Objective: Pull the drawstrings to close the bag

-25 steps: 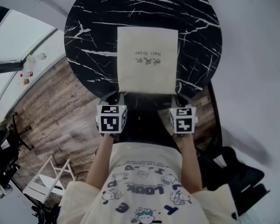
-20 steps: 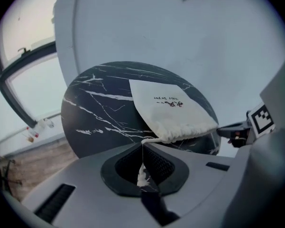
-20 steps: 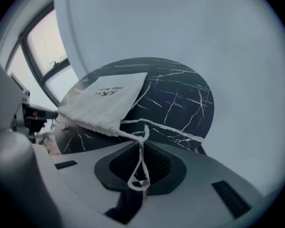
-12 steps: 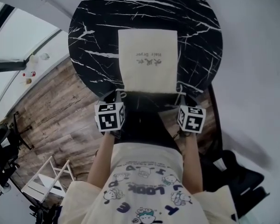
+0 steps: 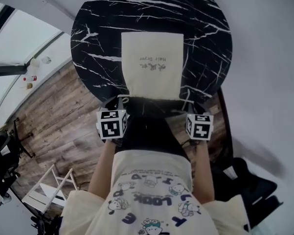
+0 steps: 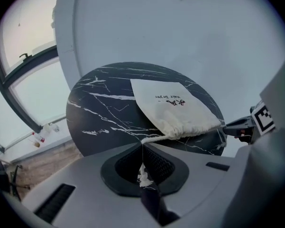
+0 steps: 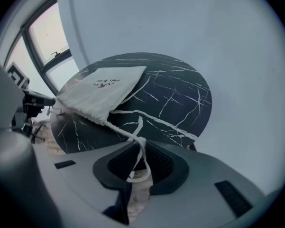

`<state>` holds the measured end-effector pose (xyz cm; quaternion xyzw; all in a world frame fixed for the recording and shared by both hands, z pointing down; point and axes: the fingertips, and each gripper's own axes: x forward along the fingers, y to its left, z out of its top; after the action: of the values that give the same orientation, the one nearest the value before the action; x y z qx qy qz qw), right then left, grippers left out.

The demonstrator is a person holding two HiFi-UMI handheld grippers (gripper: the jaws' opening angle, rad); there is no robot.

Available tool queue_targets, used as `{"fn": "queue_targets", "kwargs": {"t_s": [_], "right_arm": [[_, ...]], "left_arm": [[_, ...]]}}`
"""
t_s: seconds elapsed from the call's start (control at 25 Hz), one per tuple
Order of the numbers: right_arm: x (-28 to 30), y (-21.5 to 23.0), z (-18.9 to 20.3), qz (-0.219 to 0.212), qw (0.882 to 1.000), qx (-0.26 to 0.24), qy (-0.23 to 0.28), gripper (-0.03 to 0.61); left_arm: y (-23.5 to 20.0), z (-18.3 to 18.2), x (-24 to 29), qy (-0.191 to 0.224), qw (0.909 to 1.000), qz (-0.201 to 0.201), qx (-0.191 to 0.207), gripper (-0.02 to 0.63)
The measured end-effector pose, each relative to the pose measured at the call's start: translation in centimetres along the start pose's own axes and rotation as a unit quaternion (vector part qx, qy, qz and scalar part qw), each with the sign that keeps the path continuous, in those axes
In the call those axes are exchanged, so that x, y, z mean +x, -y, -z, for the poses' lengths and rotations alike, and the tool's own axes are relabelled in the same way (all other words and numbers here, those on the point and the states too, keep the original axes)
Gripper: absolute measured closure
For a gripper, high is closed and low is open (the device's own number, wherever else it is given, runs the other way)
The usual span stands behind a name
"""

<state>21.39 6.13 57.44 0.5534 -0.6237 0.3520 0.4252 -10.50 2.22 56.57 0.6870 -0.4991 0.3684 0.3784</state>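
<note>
A cream drawstring bag point(image 5: 151, 65) printed "Hair Dryer" lies flat in the middle of a round black marble table point(image 5: 100, 31) veined in white. Its closed end points to the far edge. Its mouth, partly gathered into folds, sits at the near edge in front of the person. One white cord leaves each near corner of the bag and runs taut off the table's edge. The left cord point(image 6: 155, 137) goes into the left gripper point(image 6: 143, 148), whose jaws are pressed together on it, with a frayed tuft showing between the pads. The right cord point(image 7: 122, 128) goes into the right gripper point(image 7: 140, 146), whose jaws have just been easing apart a little. The knotted cord is pinched at their tips and a loop of it hangs down between them. Both grippers point steeply down just off the near edge, one beside each corner of the mouth, with the bag between and beyond them. Under the table is a wood-plank floor point(image 5: 58, 111), with a window point(image 5: 24, 38) to the left and a pale wall point(image 5: 269, 43) to the right. The person's cream printed T-shirt point(image 5: 151, 190) fills the foreground.
</note>
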Motion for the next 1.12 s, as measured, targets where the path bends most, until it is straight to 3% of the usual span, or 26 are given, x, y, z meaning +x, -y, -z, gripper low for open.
{"fn": "queue_targets", "kwargs": {"t_s": [0.04,0.12,0.28,0.36,0.44,0.84,1.12], "right_arm": [[0.1,-0.4,0.1,-0.003,1.000,-0.021,-0.001,0.487],[0.1,-1.3,-0.1,-0.017,0.999,-0.048,0.002,0.360],[-0.6,-2.9,-0.8,-0.027,0.995,-0.099,0.002,0.350],[-0.6,-3.6,-1.3,-0.039,0.990,-0.135,0.000,0.349],[-0.4,-4.6,-1.7,-0.062,0.983,-0.171,-0.006,0.350],[1.5,-6.4,-1.4,-0.105,0.945,-0.305,-0.052,0.518],[1.6,-6.9,-1.3,-0.121,0.922,-0.361,-0.065,0.531]], "left_arm": [[0.1,0.1,0.0,0.002,1.0000,0.002,0.003,0.569],[0.5,0.1,0.1,0.005,0.9999,0.013,0.007,0.568],[1.2,0.1,0.1,0.003,0.9987,0.036,0.035,0.545],[1.3,0.0,0.0,0.004,0.9984,0.047,0.031,0.397],[1.1,0.0,-0.2,0.002,0.9981,0.051,0.035,0.390],[0.5,-1.0,-1.5,0.015,0.9954,0.053,0.079,0.370],[1.3,-1.9,-1.8,0.024,0.9909,0.069,0.113,0.370]]}}
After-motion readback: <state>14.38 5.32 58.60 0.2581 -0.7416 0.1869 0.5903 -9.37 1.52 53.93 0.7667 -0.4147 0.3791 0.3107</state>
